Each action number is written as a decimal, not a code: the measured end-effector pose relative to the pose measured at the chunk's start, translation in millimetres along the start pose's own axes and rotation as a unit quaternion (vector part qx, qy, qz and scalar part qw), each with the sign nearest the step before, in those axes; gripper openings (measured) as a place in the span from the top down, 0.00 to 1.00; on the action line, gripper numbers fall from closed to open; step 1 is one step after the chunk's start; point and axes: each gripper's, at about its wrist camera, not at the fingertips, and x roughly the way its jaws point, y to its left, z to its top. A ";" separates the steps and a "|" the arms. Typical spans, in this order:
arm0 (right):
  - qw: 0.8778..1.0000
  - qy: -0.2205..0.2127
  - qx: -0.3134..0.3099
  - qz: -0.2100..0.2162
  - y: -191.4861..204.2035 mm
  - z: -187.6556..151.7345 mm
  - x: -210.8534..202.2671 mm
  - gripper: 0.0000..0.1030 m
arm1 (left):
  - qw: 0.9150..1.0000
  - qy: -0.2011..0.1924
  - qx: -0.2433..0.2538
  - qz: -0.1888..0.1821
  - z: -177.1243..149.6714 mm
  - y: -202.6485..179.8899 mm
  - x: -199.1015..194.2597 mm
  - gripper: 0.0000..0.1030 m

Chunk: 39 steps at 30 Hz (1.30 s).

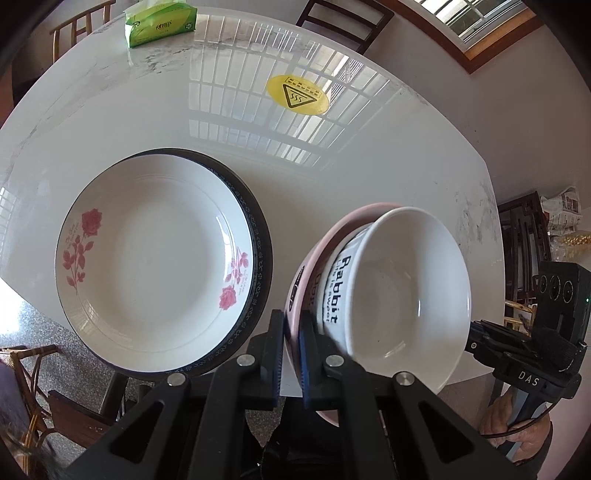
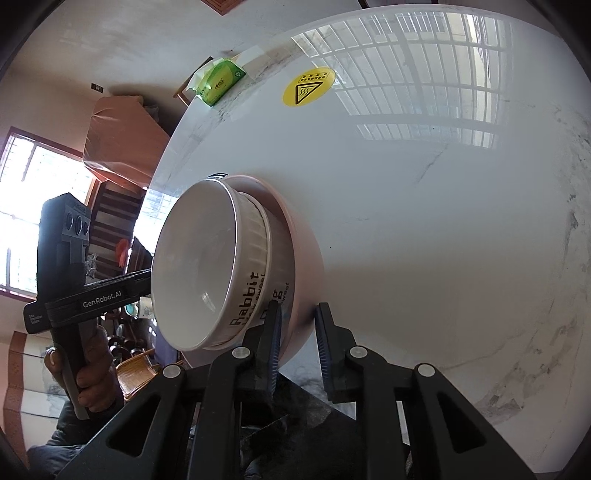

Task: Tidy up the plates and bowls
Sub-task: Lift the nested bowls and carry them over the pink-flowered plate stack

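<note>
Left gripper [image 1: 293,354]: jaws closed tight on the near rim of the pink bowl [image 1: 295,291], one pad outside the wall, one inside.

Right gripper [image 2: 297,338]: jaws narrow, astride the same pink bowl's wall [image 2: 306,280] at the opposite side; left pad sits against the inner wall; whether the outer pad presses cannot be told.

White bowl [image 1: 402,291], lettered "Rabbit": nested in the pink bowl; both tilt together at the table's near edge.

Rose plate [image 1: 155,266]: stacked on a dark-rimmed plate [image 1: 260,236], just left of the bowls and apart from them; the stack's near rim overhangs the near table edge.

Table [image 1: 369,166]: white marble top, glossy. Broad bare surface beyond the crockery and to the right.

Yellow warning sticker [image 1: 297,94]: flat at mid-table, well clear of the dishes.

Green tissue pack [image 1: 160,24]: at the far edge.

Chairs [image 1: 347,22]: drawn up around the far rim.
</note>
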 end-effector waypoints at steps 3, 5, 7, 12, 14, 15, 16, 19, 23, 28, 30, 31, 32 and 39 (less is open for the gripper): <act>1.000 -0.004 -0.002 0.006 5.0 3.1 -0.3 0.80 | 1.000 -0.006 -0.006 0.001 2.2 3.9 -7.5 0.95; 1.000 -0.006 -0.003 0.011 8.6 5.0 -0.5 0.80 | 1.000 -0.011 -0.011 0.000 2.8 8.1 -13.3 0.95; 1.000 -0.007 -0.004 0.017 12.6 7.5 -0.4 0.79 | 1.000 -0.017 -0.016 0.002 3.5 13.2 -19.6 0.95; 0.999 -0.009 -0.017 0.029 30.0 15.6 2.6 0.79 | 0.999 -0.036 -0.029 0.010 6.2 32.2 -39.4 0.95; 0.999 -0.007 -0.023 0.033 38.8 18.6 5.9 0.79 | 0.998 -0.043 -0.036 0.013 7.6 42.1 -46.9 0.95; 0.999 -0.006 -0.026 0.035 43.2 20.3 7.9 0.79 | 0.998 -0.045 -0.039 0.014 8.4 47.5 -50.6 0.95; 0.999 -0.005 -0.029 0.037 47.9 22.3 10.3 0.79 | 0.998 -0.048 -0.042 0.015 9.4 52.4 -53.7 0.95; 0.998 0.000 -0.039 0.041 61.4 27.8 17.1 0.79 | 0.997 -0.052 -0.052 0.016 8.8 65.6 -60.4 0.95; 0.998 0.007 -0.049 0.044 78.1 35.2 27.0 0.79 | 0.996 -0.058 -0.067 0.018 10.0 84.4 -66.6 0.95; 0.997 0.016 -0.059 0.048 94.9 43.1 42.2 0.79 | 0.994 -0.066 -0.084 0.025 12.8 103.0 -75.2 0.95; 0.997 0.019 -0.062 0.051 100.1 45.0 47.5 0.79 | 0.994 -0.066 -0.088 0.027 13.8 110.3 -76.1 0.95; 0.996 0.021 -0.064 0.052 103.1 47.7 51.3 0.79 | 0.993 -0.066 -0.090 0.028 13.6 113.3 -75.6 0.95; 0.996 0.023 -0.065 0.052 105.5 48.9 54.1 0.79 | 0.993 -0.065 -0.092 0.027 14.2 118.5 -75.7 0.95; 0.996 0.033 -0.067 0.053 113.9 55.6 73.3 0.79 | 0.993 -0.059 -0.101 0.030 16.8 135.3 -67.3 0.95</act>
